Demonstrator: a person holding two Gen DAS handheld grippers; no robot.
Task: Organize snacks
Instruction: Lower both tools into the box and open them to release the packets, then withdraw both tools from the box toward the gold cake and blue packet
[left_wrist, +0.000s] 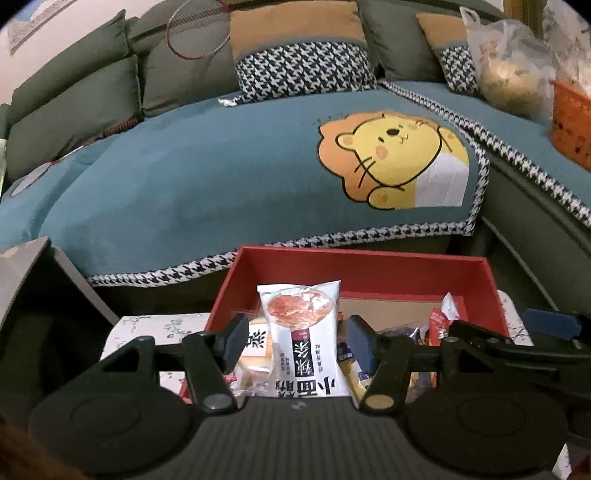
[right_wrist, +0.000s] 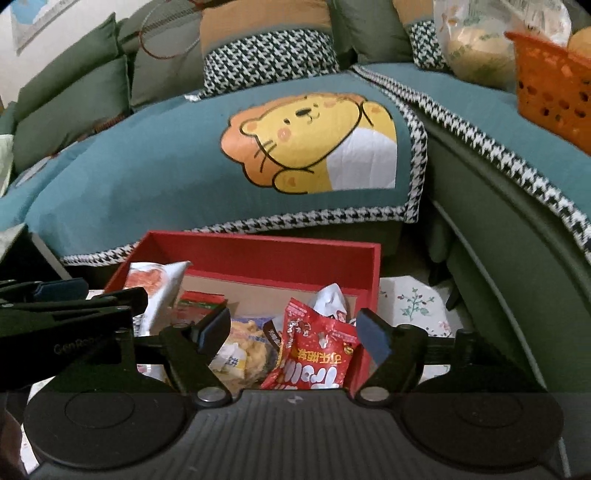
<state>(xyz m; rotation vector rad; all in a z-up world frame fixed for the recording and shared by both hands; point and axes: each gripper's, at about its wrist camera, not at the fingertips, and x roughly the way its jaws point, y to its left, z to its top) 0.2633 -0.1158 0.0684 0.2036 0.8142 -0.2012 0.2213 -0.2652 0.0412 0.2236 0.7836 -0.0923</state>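
Both tongs hang over the red box (left_wrist: 369, 264) on the worktop (right_wrist: 413, 302), right in front of the sofa (left_wrist: 221, 177). Left tongs (left_wrist: 299, 338) stand wide, pads clear of the white packet (left_wrist: 301, 332) propped upright inside the box. Right tongs (right_wrist: 295, 332) are wide too, the red packet (right_wrist: 317, 354) loose between them, not pinched. Best play, I'd say: clear the packets without snagging, and make sure the upright white one doesn't topple onto its neighbours.
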